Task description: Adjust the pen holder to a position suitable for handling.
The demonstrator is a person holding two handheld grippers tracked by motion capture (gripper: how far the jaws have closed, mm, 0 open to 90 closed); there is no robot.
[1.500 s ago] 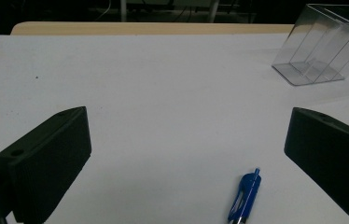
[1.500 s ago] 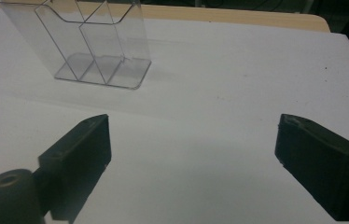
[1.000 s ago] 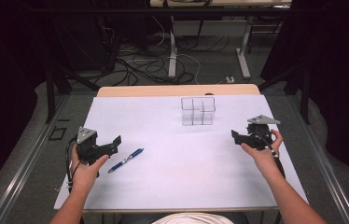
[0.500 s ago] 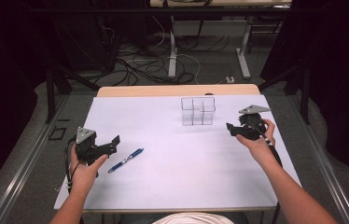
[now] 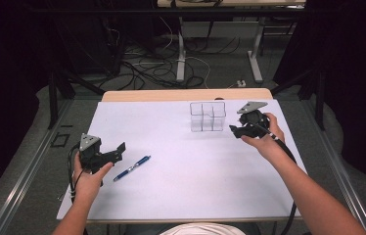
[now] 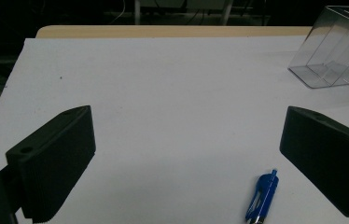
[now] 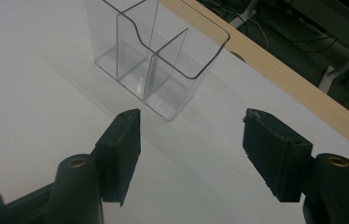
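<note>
White sheet-covered table (image 5: 181, 191) fills centre of high view, pale wood edge along top. Clear plastic divided organizer box (image 5: 207, 116) upper centre-right, upright, nothing inside. Right gripper (image 5: 234, 130) just right of box, not touching; jaws part-open, just opened slightly, nothing between. Left gripper (image 5: 120, 151) lower left, jaws wide apart, empty. Blue click pen (image 5: 131, 168) lies just right of it, untouched. Nothing blocks the box.

pen (image 5: 131, 168) near table's (image 5: 171, 205) left, organizer (image 5: 208, 116) far right behind
</note>
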